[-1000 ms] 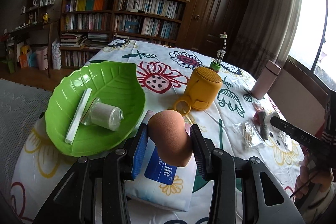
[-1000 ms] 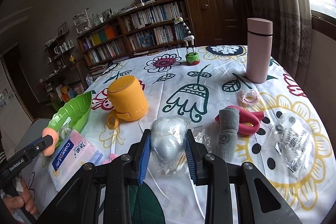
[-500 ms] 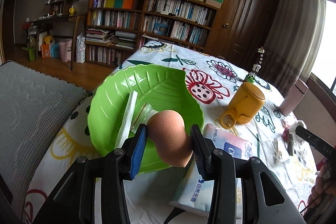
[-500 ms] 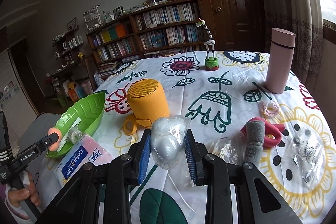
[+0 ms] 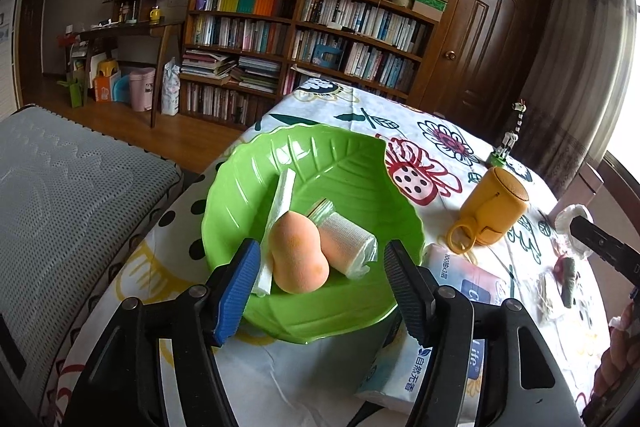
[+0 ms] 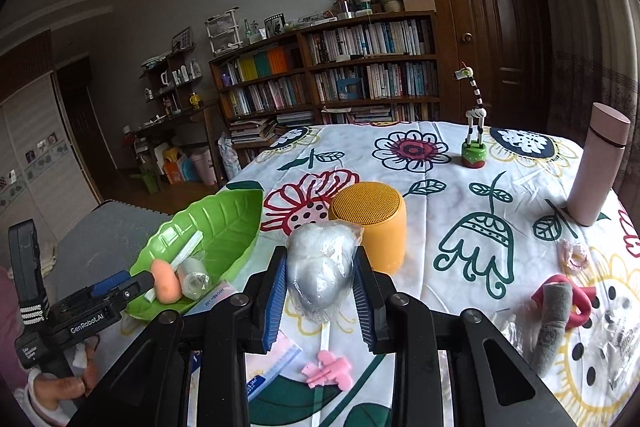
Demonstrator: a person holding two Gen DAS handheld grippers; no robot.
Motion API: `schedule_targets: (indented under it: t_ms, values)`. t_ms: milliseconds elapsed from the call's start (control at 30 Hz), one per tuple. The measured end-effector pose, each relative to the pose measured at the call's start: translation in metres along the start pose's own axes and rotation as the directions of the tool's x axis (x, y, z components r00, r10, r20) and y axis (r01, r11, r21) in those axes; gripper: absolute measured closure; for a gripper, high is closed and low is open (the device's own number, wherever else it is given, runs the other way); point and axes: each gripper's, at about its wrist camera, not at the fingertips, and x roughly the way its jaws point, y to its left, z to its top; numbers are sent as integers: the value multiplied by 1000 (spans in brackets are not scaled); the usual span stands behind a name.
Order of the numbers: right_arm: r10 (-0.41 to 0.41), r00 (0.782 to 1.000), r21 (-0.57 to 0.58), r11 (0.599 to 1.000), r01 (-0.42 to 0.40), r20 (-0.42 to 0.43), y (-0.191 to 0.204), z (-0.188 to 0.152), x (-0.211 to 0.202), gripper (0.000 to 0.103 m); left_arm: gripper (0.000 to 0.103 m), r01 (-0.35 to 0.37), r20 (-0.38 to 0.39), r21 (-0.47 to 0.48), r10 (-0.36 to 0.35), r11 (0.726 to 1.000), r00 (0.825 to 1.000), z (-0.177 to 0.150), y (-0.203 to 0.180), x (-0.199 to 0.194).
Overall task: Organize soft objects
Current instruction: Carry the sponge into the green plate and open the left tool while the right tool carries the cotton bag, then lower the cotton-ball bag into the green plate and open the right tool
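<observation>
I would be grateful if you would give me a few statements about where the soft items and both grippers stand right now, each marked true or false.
1. The left gripper is open, its pads clear of the peach sponge. True.
2. The peach sponge lies on the tissue pack. False: it lies in the green leaf dish, beside a wrapped gauze roll.
3. The right gripper is shut on the bagged cotton. True.
4. The yellow speaker stands inside the dish. False: it stands on the tablecloth beside it.
5. The grey sock is in the dish. False: it lies across a pink ring on the table.
</observation>
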Motion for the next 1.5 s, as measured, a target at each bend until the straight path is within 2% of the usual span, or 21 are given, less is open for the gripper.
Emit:
schedule_targets:
  t_ms: [133,300,667,800,833,933,1500]
  values:
    - [54,999,-41,998,-54,-8,23,6,19,70,29,-2,-1,-14,2,1000,1000,0,3,0]
    - [122,992,-78,989,-124,-32,49,13,41,70,28,-18,6,-17,18,1000,1000,0,6,-2]
    - [178,982,-86,979,-183,-63,78,23,78,69,28,-22,7,-22,22,1000,1000,-1,10,-3]
    - [202,977,-57,977,-206,-73,80,25,87,52,28,-21,3,-29,22,999,1000,-1,14,-4]
    - [206,976,-51,976,-210,-72,79,25,88,51,27,-21,2,-30,21,999,1000,-2,14,-4]
    - [206,976,-48,977,-210,-71,78,24,86,48,23,-22,7,-33,22,999,1000,-1,16,-5]
    - [149,986,30,989,-147,-69,46,-2,57,48,22,-6,-2,-19,6,1000,1000,-3,6,-7]
